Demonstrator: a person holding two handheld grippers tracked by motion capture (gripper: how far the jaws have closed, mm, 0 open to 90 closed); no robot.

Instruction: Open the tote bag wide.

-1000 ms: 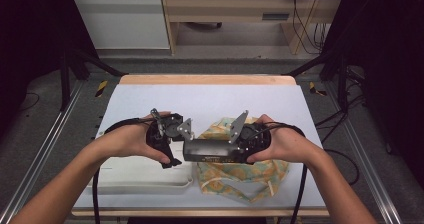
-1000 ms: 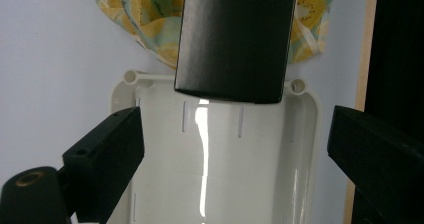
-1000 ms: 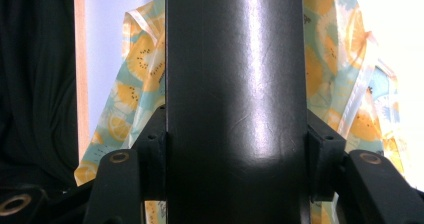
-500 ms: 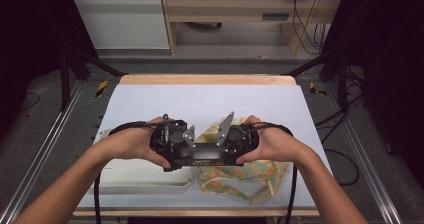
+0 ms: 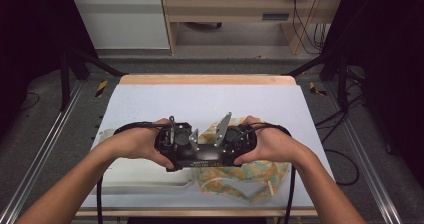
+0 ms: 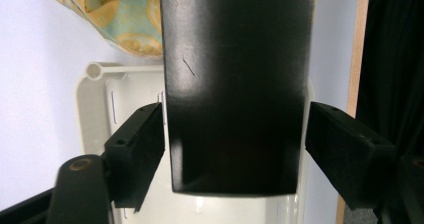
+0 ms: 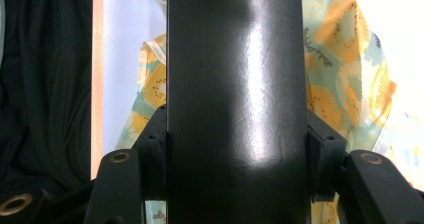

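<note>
**A:** so where's the black flat bar (image 5: 210,156) sitting right now?

**B:** it's hanging level between both hands, just above the patterned cloth (image 5: 260,176) and the white tray (image 5: 145,181) on the tabletop (image 5: 200,104). The right hand-held gripper (image 7: 235,149) is clamping one end, pads pressing on both edges.

**A:** and the left hand-held gripper (image 6: 235,149)?

**B:** its jaws have just been closing around the other end; one pad is touching, the other is standing off a bit.

Bare forearms, no sleeves; each hand carries a black tool: left tool (image 5: 192,154), right tool (image 5: 212,156), both with grey three-cornered plates on top, blocky screw-holed jaws, trailing black cables
</note>
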